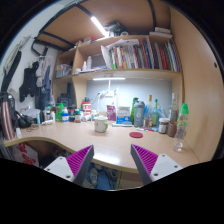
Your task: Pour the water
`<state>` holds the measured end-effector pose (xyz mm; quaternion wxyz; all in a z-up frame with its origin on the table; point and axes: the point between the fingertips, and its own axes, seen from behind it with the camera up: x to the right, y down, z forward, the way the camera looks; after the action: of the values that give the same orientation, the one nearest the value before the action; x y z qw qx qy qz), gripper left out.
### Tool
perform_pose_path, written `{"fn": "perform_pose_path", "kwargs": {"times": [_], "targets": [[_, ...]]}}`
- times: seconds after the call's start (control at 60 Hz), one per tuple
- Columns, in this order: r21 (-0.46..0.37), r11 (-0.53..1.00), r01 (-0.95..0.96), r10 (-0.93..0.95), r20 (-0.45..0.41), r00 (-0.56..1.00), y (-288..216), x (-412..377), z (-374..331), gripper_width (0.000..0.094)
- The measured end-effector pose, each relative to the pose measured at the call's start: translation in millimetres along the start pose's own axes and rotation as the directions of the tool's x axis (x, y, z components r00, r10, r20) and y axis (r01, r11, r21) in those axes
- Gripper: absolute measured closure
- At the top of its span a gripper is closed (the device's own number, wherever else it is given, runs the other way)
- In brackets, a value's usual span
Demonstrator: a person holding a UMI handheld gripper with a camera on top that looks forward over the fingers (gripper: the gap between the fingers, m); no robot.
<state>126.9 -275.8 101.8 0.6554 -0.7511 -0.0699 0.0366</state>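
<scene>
My gripper [112,162] is open and empty, its two magenta pads [80,160] wide apart above the near edge of a light wooden desk [110,145]. Nothing stands between the fingers. Well beyond them, on the desk, stands a pale mug [100,124] near the middle. A clear plastic bottle [181,125] stands at the right end of the desk. Several green and brown bottles [140,112] cluster behind, to the right of the mug.
A red round lid or coaster [136,133] lies on the desk right of the mug. Bottles and jars [62,112] crowd the back left. Shelves with books [135,55] hang above. Clothes [30,75] hang at the left. A lamp strip [100,25] glows overhead.
</scene>
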Motion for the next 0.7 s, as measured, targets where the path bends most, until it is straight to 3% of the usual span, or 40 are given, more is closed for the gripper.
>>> {"fn": "perform_pose_path", "kwargs": {"times": [0.333, 0.7], "targets": [[-0.028, 0.999, -0.03, 0.029, -0.058, 0.998, 13.8, 26.3, -11.6, 0.0105], [0.027, 0.999, -0.036, 0.044, -0.392, 0.919, 3.4, 225.8, 34.3, 0.0107]]}}
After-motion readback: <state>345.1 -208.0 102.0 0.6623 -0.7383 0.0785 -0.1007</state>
